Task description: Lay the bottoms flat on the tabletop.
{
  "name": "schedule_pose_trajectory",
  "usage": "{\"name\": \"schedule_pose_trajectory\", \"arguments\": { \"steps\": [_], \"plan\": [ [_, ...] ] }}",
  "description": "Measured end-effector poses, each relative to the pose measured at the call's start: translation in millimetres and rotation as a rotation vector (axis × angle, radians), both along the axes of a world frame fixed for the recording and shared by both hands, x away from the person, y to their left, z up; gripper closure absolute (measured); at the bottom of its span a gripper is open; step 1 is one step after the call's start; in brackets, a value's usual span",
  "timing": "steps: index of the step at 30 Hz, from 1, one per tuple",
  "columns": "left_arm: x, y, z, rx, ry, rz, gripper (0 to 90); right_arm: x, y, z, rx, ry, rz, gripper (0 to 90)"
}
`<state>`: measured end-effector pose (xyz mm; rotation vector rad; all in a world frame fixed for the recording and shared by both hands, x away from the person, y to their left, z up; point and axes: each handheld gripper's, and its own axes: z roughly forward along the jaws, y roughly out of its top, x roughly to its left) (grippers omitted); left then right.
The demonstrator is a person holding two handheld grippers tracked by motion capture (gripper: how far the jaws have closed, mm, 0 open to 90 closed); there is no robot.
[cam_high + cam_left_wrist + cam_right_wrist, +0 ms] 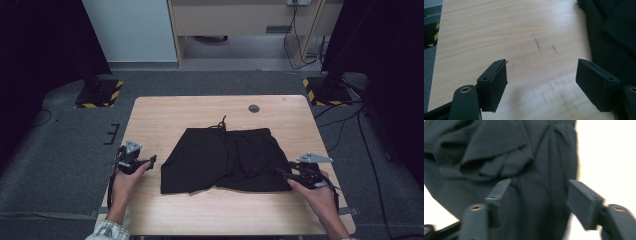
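Both grippers gape empty — left gripper (pixel 150 161) over bare wooden table (pixel 165 115), right gripper (pixel 283 173) at the crumpled black fabric shorts' (pixel 225 157) near-right corner — shorts between them.

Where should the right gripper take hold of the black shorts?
Probably the near right leg-hem corner of the black shorts, approached from the right. The right gripper is already open beside it, and the fabric there lies flat with a free edge on the table.

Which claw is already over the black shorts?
The right claw: its jaws stand open over the black shorts. The left claw has bare table between its jaws.
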<state>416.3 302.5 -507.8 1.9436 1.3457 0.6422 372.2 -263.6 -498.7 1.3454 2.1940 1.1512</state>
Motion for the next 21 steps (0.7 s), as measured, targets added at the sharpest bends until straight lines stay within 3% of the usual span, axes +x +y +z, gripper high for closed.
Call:
{"name": "schedule_pose_trajectory", "arguments": {
  "steps": [2,4,5,8,9,11,15,16,18,20,21],
  "plan": [
    [8.7,-4.3,2.4,-0.013,0.016,-0.012,22.1,13.1,12.9,0.9,-0.001,0.008,0.026,24.1],
    [12.8,-10.1,4.6,-0.038,0.029,-0.031,19.3,22.4,25.3,3.2,-0.008,0.016,0.053,22.1],
    [13.6,-16.5,6.9,-0.042,0.026,-0.053,17.1,32.9,39.4,5.4,0.011,0.007,0.077,19.7],
    [13.7,-25.9,10.0,-0.028,0.026,-0.083,15.5,51.6,64.4,2.9,0.017,0.006,0.097,19.0],
    [13.7,-25.9,10.0,-0.028,0.026,-0.083,14.9,51.6,64.4,2.9,0.017,0.006,0.097,19.0],
    [14.9,-29.8,10.4,-0.043,0.025,-0.084,14.0,67.2,83.7,-0.1,-0.012,0.012,0.099,18.2],
    [15.2,-38.2,5.4,-0.017,0.046,-0.08,13.4,86.3,109.6,-4.6,-0.009,0.027,0.065,18.1],
    [12.9,-41.6,4.2,-0.017,0.05,-0.092,13.4,93.6,121.3,-4.6,-0.045,0.014,0.048,19.1],
    [10.6,-43.2,4.0,-0.021,0.052,-0.097,13.4,97.3,126.5,-4.6,-0.058,0.012,0.041,19.7],
    [6.6,-48.0,1.3,-0.024,0.073,-0.111,13.4,109.3,140.0,-12.4,-0.12,0.073,0.068,30.6],
    [6.6,-48.0,1.3,-0.024,0.073,-0.111,13.0,109.3,140.0,-12.4,-0.12,0.073,0.068,30.6]
  ]
}}
